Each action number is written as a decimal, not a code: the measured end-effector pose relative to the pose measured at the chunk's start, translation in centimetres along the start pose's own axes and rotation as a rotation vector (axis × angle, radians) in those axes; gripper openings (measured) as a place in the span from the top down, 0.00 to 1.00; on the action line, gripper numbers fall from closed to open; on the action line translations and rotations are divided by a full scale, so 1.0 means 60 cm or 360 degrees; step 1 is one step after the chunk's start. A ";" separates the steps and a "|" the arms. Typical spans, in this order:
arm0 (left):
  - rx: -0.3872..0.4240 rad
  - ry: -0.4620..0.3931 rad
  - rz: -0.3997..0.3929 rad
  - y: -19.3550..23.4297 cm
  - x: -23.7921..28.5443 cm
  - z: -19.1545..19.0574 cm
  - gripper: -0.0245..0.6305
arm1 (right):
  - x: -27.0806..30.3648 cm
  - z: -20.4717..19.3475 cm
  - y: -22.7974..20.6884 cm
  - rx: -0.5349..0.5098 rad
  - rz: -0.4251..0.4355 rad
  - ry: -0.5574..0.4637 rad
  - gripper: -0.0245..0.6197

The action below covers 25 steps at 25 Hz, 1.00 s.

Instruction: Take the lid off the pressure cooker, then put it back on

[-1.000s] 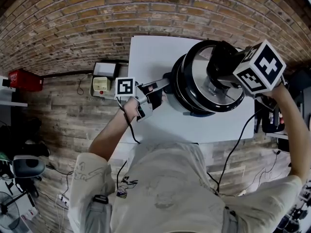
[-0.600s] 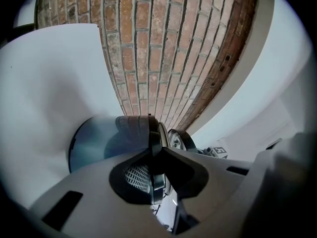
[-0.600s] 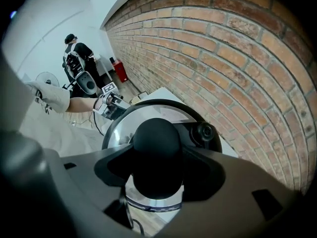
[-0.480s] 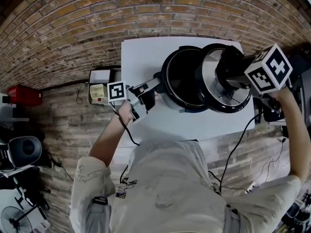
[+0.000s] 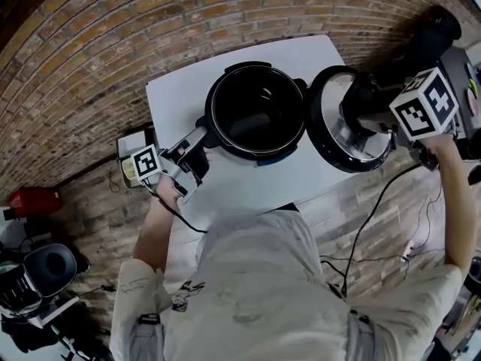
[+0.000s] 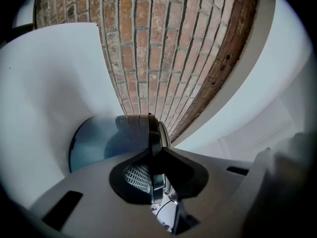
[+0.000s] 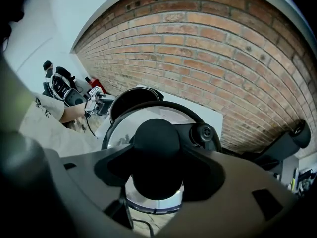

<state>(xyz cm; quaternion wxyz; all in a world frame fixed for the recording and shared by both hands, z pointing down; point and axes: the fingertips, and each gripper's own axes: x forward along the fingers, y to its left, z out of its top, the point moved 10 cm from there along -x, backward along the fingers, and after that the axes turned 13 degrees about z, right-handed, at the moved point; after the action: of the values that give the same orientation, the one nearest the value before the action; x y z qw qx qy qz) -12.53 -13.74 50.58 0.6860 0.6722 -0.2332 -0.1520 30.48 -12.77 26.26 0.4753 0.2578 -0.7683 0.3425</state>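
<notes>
Lid (image 5: 347,130), off the pressure cooker (image 5: 255,111), held tilted at its 3 o'clock.
Probably heavy, rigid steel; your right gripper (image 7: 156,155) jaws clasped its knob (image 7: 156,133), left gripper (image 6: 154,167) jaws clamped the cooker's side handle (image 6: 148,128).

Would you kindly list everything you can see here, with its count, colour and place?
Round pressure cooker pot: one, black, open, on the table.
Round metal lid: one, silver with black knob, held off the pot, at its right in the head view.
Rectangular table: one, white, by the brick wall.
Brick wall: one, reddish-brown, beyond the table.
Boxy object: one, red, far left on the floor.
Left gripper: one, grey with marker cube, shut on the pot's side handle.
Right gripper: one, grey with marker cube, shut on the lid's knob.
Person's shirt: one, pale, bottom centre.
</notes>
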 end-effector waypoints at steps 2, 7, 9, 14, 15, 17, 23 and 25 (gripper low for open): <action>0.0010 -0.0005 0.0008 0.001 -0.001 0.001 0.86 | -0.006 -0.026 -0.007 0.0062 0.0001 -0.0026 0.51; 0.0021 -0.0012 0.0017 0.000 0.000 0.000 0.86 | -0.001 -0.068 -0.016 0.0114 -0.0036 -0.0006 0.51; 0.0021 -0.0019 0.0012 0.001 0.001 -0.001 0.86 | 0.007 -0.076 -0.018 0.0117 -0.0036 0.0000 0.51; 0.0023 -0.0022 0.0018 0.004 0.003 -0.001 0.86 | 0.038 -0.093 -0.029 0.0138 -0.0037 0.0032 0.51; 0.0027 -0.0019 0.0018 0.004 0.002 0.000 0.86 | 0.044 -0.096 -0.031 0.0144 -0.0035 0.0037 0.51; 0.0037 -0.0015 0.0017 0.002 0.002 0.002 0.86 | 0.058 -0.102 -0.038 0.0157 -0.0042 0.0042 0.51; 0.0027 -0.0029 0.0006 0.005 0.002 -0.001 0.86 | 0.106 -0.121 -0.053 0.0196 -0.0033 0.0078 0.51; 0.0029 -0.0033 0.0002 0.006 0.002 -0.001 0.86 | 0.118 -0.126 -0.057 0.0207 -0.0033 0.0078 0.51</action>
<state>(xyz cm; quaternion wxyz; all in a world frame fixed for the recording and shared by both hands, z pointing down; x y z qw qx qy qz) -12.43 -13.76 50.93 0.6776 0.6766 -0.2421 -0.1562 34.18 -9.59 35.99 0.4798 0.2876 -0.7299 0.3929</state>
